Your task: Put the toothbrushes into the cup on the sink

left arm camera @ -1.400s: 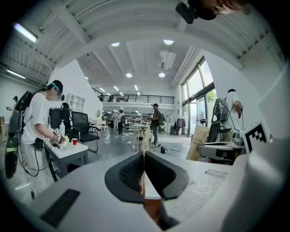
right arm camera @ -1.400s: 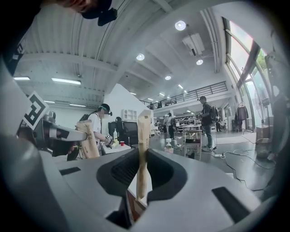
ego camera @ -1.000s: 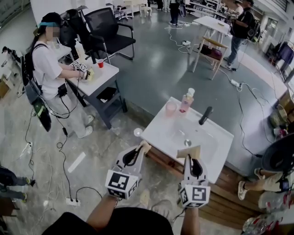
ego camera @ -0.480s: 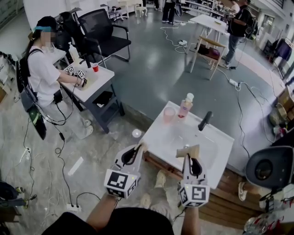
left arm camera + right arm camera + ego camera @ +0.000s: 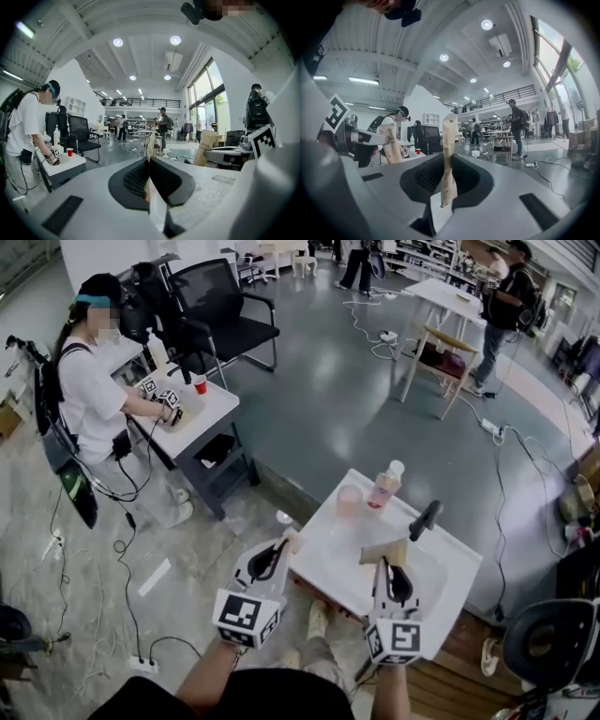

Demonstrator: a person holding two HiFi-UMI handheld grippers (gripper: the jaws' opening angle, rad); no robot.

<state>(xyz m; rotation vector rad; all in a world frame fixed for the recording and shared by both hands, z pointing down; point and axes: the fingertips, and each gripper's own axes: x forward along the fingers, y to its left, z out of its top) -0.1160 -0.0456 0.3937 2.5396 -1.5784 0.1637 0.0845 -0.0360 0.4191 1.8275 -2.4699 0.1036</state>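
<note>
In the head view a white sink (image 5: 323,566) stands just ahead, with a translucent pink cup (image 5: 349,500) at its back left corner. My left gripper (image 5: 286,543) hovers at the sink's left front edge, shut on a thin cream toothbrush packet (image 5: 293,537). In the left gripper view that packet (image 5: 151,144) shows edge-on between the closed jaws (image 5: 149,161). My right gripper (image 5: 386,564) hangs over the sink's front, shut on a brown paper toothbrush packet (image 5: 384,551). The right gripper view shows that packet (image 5: 450,136) standing upright between the pads (image 5: 449,159).
A pink bottle (image 5: 385,484) stands right of the cup and a black faucet (image 5: 425,518) rises behind the basin. To the left a person (image 5: 89,390) sits at a white table (image 5: 202,409) near a black chair (image 5: 220,310). Cables and a power strip (image 5: 142,664) lie on the floor.
The view has shifted, and the sink now sits closer beneath both grippers. Both grippers keep their hold on the packets and stay side by side.
</note>
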